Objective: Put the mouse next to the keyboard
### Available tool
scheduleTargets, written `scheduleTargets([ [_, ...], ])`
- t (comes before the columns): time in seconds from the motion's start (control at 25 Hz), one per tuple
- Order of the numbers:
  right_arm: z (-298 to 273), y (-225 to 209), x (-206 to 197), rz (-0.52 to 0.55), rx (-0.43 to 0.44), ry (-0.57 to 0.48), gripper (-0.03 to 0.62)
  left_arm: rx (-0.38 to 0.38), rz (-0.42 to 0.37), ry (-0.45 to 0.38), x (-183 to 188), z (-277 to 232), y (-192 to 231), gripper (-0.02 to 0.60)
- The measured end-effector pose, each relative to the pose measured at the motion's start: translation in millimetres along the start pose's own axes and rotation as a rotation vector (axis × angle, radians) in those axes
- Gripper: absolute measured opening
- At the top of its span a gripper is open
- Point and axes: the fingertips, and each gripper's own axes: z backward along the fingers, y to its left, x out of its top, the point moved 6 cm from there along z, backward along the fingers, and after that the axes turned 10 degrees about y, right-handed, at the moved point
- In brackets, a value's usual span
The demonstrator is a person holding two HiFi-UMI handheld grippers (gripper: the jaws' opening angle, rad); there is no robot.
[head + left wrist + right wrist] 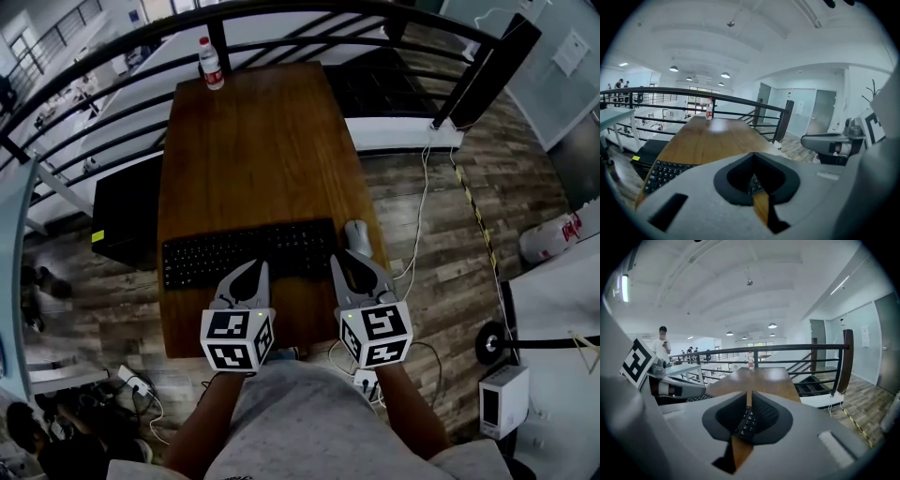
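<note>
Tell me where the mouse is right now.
In the head view, the mouse lies on the wooden table just off the keyboard's right end, near the table's right edge, ahead of the right hand-held gripper.

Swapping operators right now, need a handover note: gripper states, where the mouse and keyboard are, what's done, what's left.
Left gripper: shut, empty, over the near edge of the keyboard.
Right gripper: shut, empty, just short of the mouse, apparently not touching it.
Things: the mouse lies on the table, right beside the keyboard's right end. A bottle stands at the far end.
Done: the mouse looks placed next to the keyboard.
Left: probably nothing except moving both grippers clear.
</note>
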Motion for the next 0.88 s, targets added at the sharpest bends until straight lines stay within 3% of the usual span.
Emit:
scheduleTargets([
  [0.2, 5, 8, -2, 0.012, 0.027, -0.014, 0.012, -0.001, -0.005, -0.007, -2, 5, -2, -0.008],
  [0.88, 5, 14, -3, 0.026, 0.039, -0.014, 0.012, -0.017, -0.016, -0.012, 0, 5, -6, -0.006],
])
